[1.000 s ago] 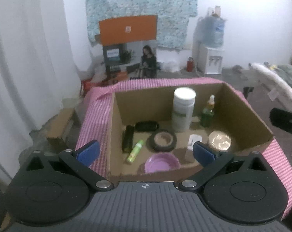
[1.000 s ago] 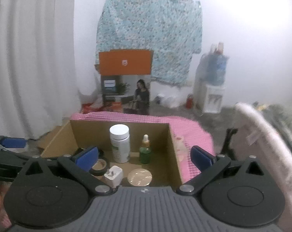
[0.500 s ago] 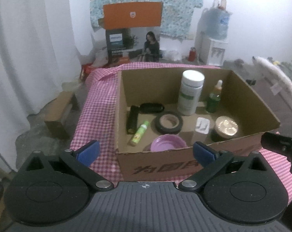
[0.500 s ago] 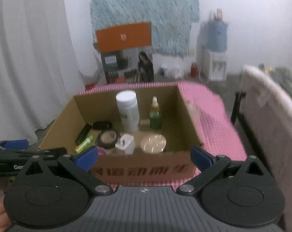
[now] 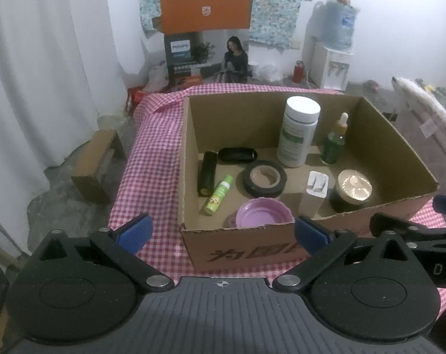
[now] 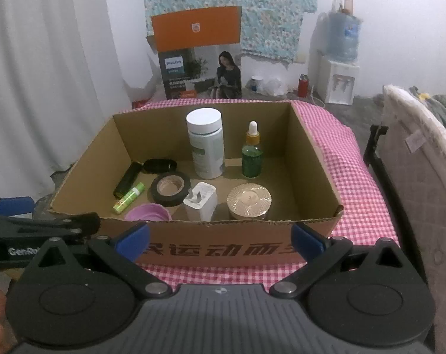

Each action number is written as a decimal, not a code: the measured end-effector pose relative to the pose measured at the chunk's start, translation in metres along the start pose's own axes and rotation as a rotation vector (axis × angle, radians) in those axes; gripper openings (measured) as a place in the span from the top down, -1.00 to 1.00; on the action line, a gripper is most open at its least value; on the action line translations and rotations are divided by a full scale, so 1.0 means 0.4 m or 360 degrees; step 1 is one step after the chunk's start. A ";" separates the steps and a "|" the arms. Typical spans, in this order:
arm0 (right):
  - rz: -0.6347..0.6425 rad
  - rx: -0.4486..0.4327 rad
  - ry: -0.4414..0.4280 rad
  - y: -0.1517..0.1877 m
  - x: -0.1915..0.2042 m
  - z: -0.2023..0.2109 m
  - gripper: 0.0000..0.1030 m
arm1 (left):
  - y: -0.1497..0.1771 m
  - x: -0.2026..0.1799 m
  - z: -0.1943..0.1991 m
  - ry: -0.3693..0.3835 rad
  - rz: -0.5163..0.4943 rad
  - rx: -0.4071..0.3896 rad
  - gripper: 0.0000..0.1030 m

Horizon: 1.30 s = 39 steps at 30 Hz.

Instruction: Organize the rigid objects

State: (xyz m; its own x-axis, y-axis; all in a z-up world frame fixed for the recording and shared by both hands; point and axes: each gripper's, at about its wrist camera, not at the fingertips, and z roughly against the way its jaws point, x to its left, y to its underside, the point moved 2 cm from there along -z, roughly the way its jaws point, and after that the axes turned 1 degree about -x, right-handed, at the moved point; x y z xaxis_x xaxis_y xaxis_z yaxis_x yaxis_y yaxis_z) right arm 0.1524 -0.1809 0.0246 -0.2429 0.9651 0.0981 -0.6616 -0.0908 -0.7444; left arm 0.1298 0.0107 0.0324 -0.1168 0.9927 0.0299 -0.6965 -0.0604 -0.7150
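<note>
Box (image 5: 282,253) sits open on the checked cloth (image 5: 152,153), just ahead of both my grippers. My left gripper (image 5: 221,231) hangs before its near wall, jaws spread wide and empty; my right gripper (image 6: 220,237) does the same, also holding nothing. Inside, a white bottle (image 6: 205,144) and a dropper bottle (image 6: 252,153) stand upright at the back. A tape roll (image 5: 264,178), green tube (image 5: 218,194), black tube (image 5: 207,174), pink lid (image 5: 262,216), charger (image 6: 200,199) and gold-lidded jar (image 6: 248,199) rest on the floor.

Pink checked cloth (image 6: 335,153), brown box (image 6: 308,162), seemingly purple lid (image 5: 262,216)
</note>
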 end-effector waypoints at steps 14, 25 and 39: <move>-0.0022 0.0016 0.0013 -0.008 -0.013 -0.013 -1.00 | -0.002 -0.005 -0.008 -0.0019 -0.0008 0.0023 -0.99; -0.0026 0.0025 0.0014 -0.005 -0.016 -0.015 -1.00 | -0.003 -0.002 -0.012 -0.0023 -0.0010 0.0043 -0.99; -0.0020 0.0040 0.0032 -0.002 -0.023 -0.017 -1.00 | -0.001 -0.010 -0.017 -0.0013 -0.0015 0.0068 -0.99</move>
State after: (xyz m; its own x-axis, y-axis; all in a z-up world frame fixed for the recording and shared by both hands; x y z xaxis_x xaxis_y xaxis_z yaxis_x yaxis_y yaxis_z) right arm 0.1600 -0.1882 0.0200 -0.2201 0.9709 0.0940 -0.6823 -0.0844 -0.7262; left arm 0.1353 0.0074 0.0277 -0.1154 0.9924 0.0424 -0.7273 -0.0554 -0.6841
